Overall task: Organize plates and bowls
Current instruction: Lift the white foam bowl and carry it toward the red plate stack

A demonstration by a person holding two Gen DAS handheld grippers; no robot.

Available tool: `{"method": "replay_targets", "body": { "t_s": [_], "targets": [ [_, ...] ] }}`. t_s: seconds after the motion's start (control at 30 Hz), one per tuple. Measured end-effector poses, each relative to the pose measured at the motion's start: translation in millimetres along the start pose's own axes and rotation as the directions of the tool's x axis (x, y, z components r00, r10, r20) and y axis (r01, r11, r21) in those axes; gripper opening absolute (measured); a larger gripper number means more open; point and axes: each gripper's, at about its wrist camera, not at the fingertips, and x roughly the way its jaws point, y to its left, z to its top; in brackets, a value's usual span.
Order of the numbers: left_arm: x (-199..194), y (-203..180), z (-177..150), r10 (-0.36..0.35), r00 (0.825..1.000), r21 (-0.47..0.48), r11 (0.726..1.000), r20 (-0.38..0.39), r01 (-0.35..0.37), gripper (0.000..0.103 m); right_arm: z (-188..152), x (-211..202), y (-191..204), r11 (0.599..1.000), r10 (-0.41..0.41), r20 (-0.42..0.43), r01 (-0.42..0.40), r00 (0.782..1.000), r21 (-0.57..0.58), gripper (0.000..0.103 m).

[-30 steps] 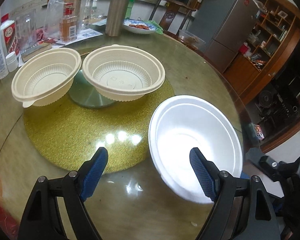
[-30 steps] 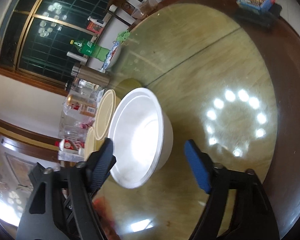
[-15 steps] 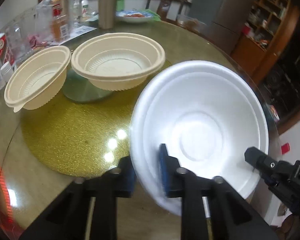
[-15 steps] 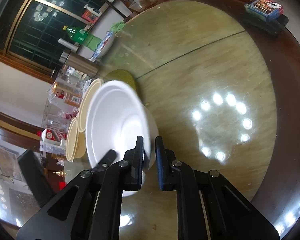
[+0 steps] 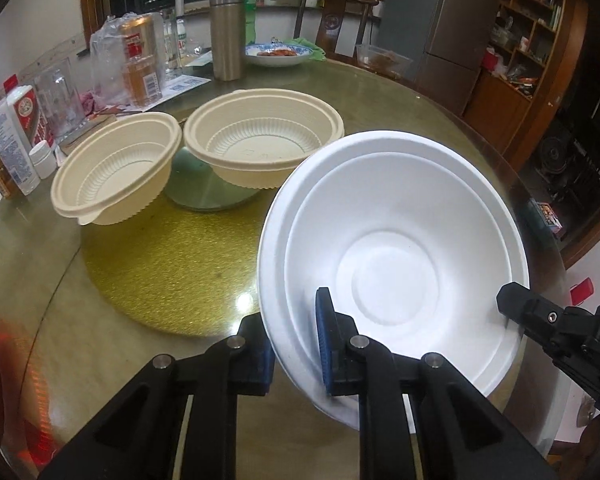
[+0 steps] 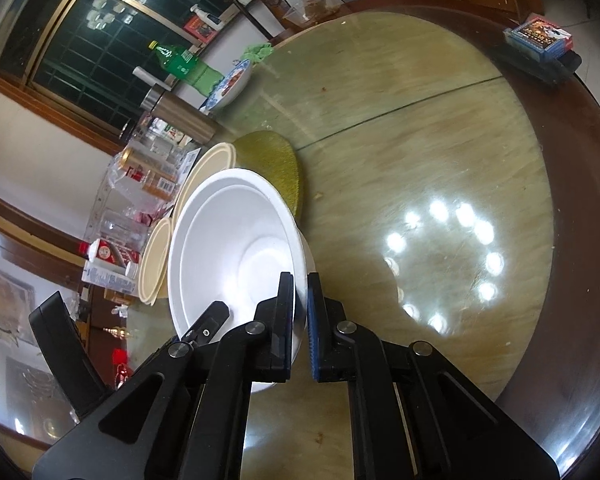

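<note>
Clamped at opposite rims by left gripper [image 5: 294, 344] and right gripper [image 6: 300, 320]: round white foam bowl [image 5: 396, 264], tilted above glass-topped round table [image 6: 440, 152]. Probably light, crushable; rim holds best. Beyond, two ribbed cream plastic bowls [image 5: 260, 140].

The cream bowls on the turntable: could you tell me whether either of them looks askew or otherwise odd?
Yes. The left cream bowl sits tilted, with its near rim tipped down toward the gold turntable. The right cream bowl also leans, propped on the round glass hub. Neither looks damaged, and nothing is spilled.
</note>
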Motion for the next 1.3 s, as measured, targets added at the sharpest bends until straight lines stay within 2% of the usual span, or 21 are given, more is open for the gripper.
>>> {"method": "replay_targets", "body": {
  "t_s": [0.47, 0.77, 1.3],
  "targets": [
    [-20, 25, -9, 0.015, 1.0, -0.035, 0.999, 0.024, -0.014, 0.016, -19, 0, 28, 0.998, 0.022, -0.016, -0.023, 1.0, -0.051, 0.006],
    [-30, 49, -18, 0.023, 0.999, -0.066, 0.998, 0.031, -0.021, 0.016, -34, 5, 52, 0.994, -0.006, -0.024, 0.003, 1.0, -0.114, 0.006],
    [-57, 89, -31, 0.055, 0.996, -0.124, 0.991, 0.065, -0.047, 0.016, -64, 7, 95, 0.976, 0.0, -0.036, -0.008, 0.999, -0.216, 0.006]
  ]
}}
